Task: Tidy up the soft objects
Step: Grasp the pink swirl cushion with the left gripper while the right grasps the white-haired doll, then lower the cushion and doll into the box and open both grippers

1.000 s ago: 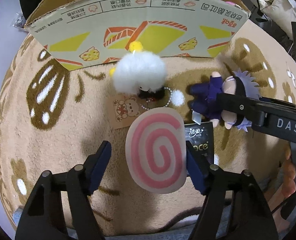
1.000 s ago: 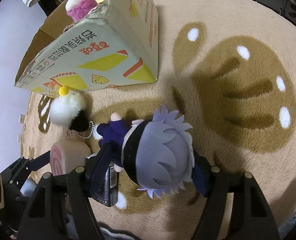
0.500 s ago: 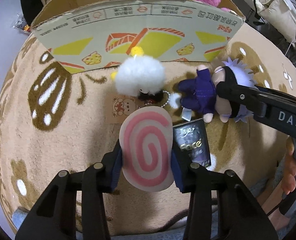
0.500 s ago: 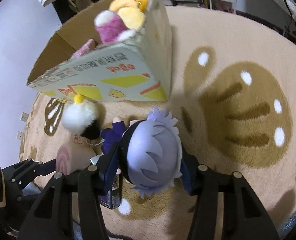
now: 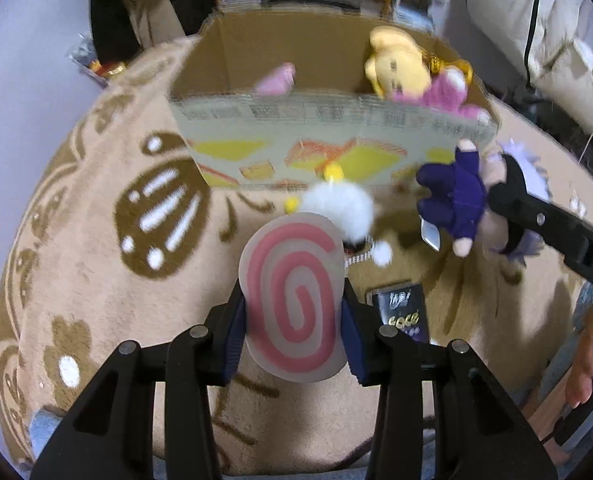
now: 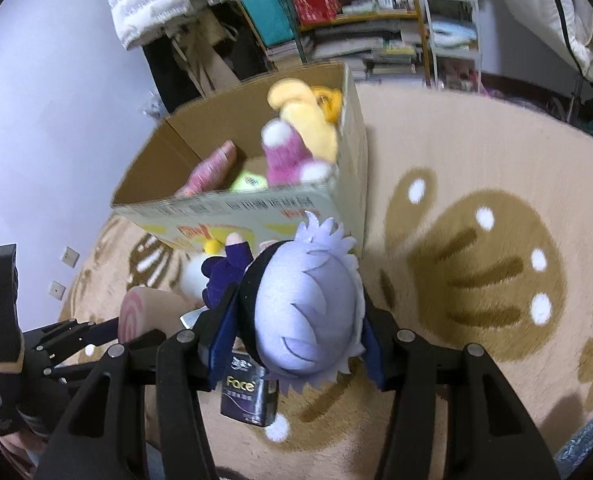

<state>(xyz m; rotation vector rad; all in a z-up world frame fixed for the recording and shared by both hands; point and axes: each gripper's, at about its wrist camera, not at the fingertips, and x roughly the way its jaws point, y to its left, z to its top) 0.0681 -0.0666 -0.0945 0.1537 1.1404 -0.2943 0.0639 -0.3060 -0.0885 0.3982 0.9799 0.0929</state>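
Left gripper (image 5: 292, 316) jaws squeeze the light, squashy swirl cushion (image 5: 294, 300) mid-body; right gripper (image 6: 296, 332) jaws apparently clamp the doll's (image 6: 308, 312) soft head

Both fingers pairs (image 5: 292, 320) (image 6: 296, 340) clamped, raised side by side.

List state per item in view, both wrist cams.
left gripper: jaws shut on the swirl plush
swirl plush: held, off the rug
right gripper: jaws shut on the doll
doll: held by its head, near the box front
cardboard box: open, plush toys inside
white pompom plush: lying on the rug
tissue pack: lying on the rug
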